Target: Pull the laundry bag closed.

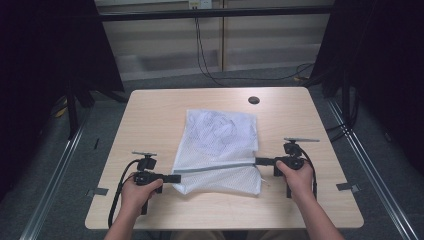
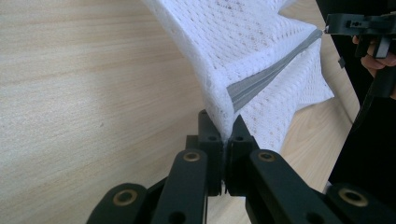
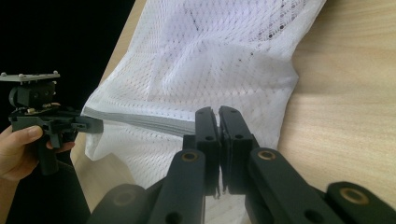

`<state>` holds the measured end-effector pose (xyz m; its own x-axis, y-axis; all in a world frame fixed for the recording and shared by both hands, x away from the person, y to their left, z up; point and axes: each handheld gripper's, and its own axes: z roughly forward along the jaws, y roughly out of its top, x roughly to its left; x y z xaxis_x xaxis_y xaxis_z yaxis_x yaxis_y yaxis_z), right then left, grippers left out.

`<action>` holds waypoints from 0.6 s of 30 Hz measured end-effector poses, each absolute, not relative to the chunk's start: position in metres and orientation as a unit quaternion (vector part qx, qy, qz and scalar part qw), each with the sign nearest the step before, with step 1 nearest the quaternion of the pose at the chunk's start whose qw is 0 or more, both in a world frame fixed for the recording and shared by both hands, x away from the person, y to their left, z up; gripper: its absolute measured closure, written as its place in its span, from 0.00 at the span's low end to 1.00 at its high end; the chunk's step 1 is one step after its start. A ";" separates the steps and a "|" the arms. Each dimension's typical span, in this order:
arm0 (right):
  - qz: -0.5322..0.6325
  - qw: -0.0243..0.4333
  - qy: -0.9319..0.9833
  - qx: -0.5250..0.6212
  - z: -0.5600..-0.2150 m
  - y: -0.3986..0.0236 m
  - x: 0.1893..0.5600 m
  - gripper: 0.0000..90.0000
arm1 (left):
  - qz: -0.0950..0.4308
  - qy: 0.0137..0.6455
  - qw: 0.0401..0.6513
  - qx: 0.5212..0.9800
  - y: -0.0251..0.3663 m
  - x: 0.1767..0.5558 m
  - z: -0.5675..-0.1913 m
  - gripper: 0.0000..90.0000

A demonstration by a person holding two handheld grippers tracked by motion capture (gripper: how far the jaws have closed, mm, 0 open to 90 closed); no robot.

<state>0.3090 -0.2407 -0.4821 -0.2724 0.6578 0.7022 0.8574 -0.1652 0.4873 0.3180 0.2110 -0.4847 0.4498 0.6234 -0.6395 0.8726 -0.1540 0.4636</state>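
— On the surface (image 1: 150, 115), what am I holding?

— I have a white mesh laundry bag (image 1: 220, 150) lying near the middle of the pale wood, stretched between both tools. My left gripper (image 1: 175, 178) is clamped on one end of its grey zipper strip (image 1: 215, 168); my right gripper (image 1: 257, 161) is clamped on the other end. Both pairs of jaws are pinched tight on the fabric.

— Anything inside the bag?

— From the high view I see white cloth bunched in its far half; what it is I cannot tell.

— And around it?

— A round black grommet (image 1: 253, 100) sits near the far edge, cables (image 1: 205, 55) hang beyond, dark curtains (image 1: 45, 60) flank both sides.

— What do the close views add?

— My left gripper view shows the mesh lifted into a ridge at the zipper strip (image 2: 266, 77); the right gripper view shows the opposite hand (image 3: 18, 154).
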 end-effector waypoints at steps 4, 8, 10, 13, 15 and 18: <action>-0.480 0.104 -0.639 -0.592 -0.482 -0.241 0.308 0.97 | -0.149 0.503 0.416 0.743 0.211 0.318 -0.485 0.98; -0.479 0.104 -0.639 -0.593 -0.482 -0.241 0.309 0.97 | -0.149 0.504 0.413 0.744 0.211 0.317 -0.485 0.98; -0.475 0.097 -0.640 -0.597 -0.481 -0.242 0.308 0.97 | -0.149 0.506 0.409 0.745 0.213 0.317 -0.486 0.98; -0.479 0.100 -0.635 -0.598 -0.482 -0.246 0.308 0.97 | -0.152 0.501 0.413 0.745 0.213 0.317 -0.486 0.98; -0.476 0.095 -0.638 -0.598 -0.481 -0.245 0.308 0.97 | -0.158 0.506 0.412 0.741 0.211 0.317 -0.486 0.98; -0.475 0.094 -0.638 -0.599 -0.480 -0.245 0.308 0.97 | -0.151 0.502 0.412 0.745 0.212 0.317 -0.486 0.98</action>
<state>0.3078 -0.2449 -0.4803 -0.2646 0.6745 0.6892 0.8536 -0.1687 0.4928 0.3167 0.2120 -0.4859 0.4507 0.6235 -0.6388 0.8727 -0.1572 0.4623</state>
